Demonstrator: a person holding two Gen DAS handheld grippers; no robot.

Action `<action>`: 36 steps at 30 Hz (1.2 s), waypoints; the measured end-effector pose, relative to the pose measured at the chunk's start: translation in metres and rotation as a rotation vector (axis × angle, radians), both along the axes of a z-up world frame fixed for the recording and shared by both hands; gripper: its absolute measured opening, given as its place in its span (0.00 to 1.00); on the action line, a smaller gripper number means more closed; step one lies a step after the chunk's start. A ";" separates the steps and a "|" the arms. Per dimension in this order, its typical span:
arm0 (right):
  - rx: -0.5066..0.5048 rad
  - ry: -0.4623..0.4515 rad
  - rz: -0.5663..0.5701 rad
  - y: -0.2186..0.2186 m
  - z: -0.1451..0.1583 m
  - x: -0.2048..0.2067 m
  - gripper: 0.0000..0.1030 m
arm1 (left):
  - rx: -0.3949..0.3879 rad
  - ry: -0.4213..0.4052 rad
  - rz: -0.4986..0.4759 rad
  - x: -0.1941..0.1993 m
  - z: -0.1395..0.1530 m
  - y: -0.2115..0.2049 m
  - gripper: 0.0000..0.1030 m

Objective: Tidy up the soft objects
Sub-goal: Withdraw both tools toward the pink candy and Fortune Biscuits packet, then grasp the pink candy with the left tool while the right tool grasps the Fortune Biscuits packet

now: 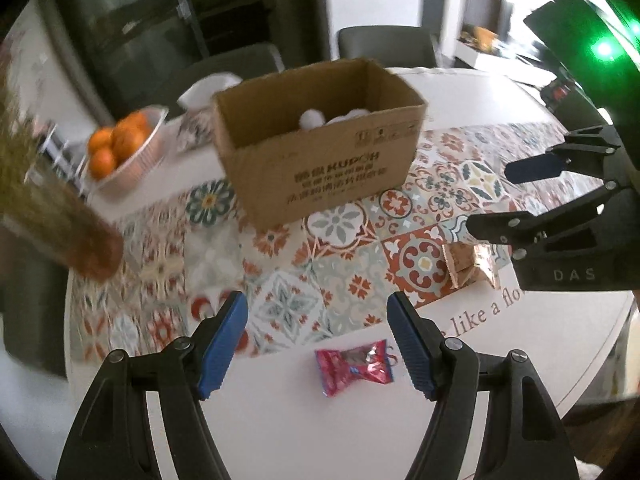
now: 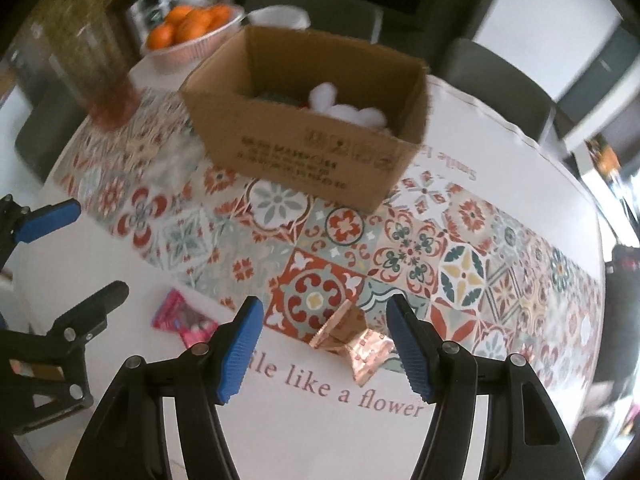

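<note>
A pink foil packet [image 1: 354,366] lies on the white part of the table, between and below the blue pads of my left gripper [image 1: 316,320], which is open and not touching it. A copper-coloured packet [image 2: 352,340] lies at the edge of the patterned runner, between the spread fingers of my open right gripper [image 2: 324,320]; the pads are clear of it. Further back stands an open cardboard box [image 1: 320,152] with white fluffy balls [image 2: 340,104] inside. Each view shows the other gripper: the right gripper [image 1: 492,196], the left gripper [image 2: 100,246], the pink packet [image 2: 184,318].
A bowl of oranges [image 1: 124,144] sits behind the box to the left. A tall glass vase with a plant [image 1: 60,220] stands at the far left. White cloth [image 1: 208,88] lies behind the box. Grey chairs [image 2: 500,76] ring the round table; its edge [image 1: 600,360] is near.
</note>
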State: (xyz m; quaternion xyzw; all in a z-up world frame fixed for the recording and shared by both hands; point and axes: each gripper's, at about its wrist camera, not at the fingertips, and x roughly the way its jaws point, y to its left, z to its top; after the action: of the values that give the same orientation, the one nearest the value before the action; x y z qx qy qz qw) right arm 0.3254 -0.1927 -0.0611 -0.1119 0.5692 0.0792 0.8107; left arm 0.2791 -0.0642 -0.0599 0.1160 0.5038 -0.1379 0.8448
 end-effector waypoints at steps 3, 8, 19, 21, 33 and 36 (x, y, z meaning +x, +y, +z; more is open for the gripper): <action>-0.035 0.040 0.090 0.004 -0.005 0.002 0.63 | -0.032 0.039 0.102 -0.007 -0.008 0.001 0.69; -0.087 0.107 0.233 0.009 -0.016 0.004 0.63 | -0.082 0.088 0.286 -0.019 -0.020 0.002 0.69; -0.258 0.311 0.458 0.013 -0.058 0.011 0.63 | -0.245 0.214 0.674 -0.030 -0.058 0.009 0.70; -0.294 0.344 0.491 0.014 -0.068 0.010 0.63 | -0.259 0.231 0.721 -0.029 -0.064 0.010 0.70; -0.443 0.469 0.579 0.012 -0.127 0.018 0.63 | -0.199 0.302 0.936 -0.013 -0.112 0.015 0.70; -0.452 0.499 0.594 0.012 -0.137 0.019 0.63 | -0.200 0.328 0.951 -0.009 -0.123 0.014 0.70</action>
State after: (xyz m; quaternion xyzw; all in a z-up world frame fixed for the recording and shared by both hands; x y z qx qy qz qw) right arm 0.3446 -0.1806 -0.1984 -0.4222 0.6935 0.2069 0.5459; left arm 0.2700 -0.0503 -0.1834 -0.2304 0.6113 0.1977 0.7308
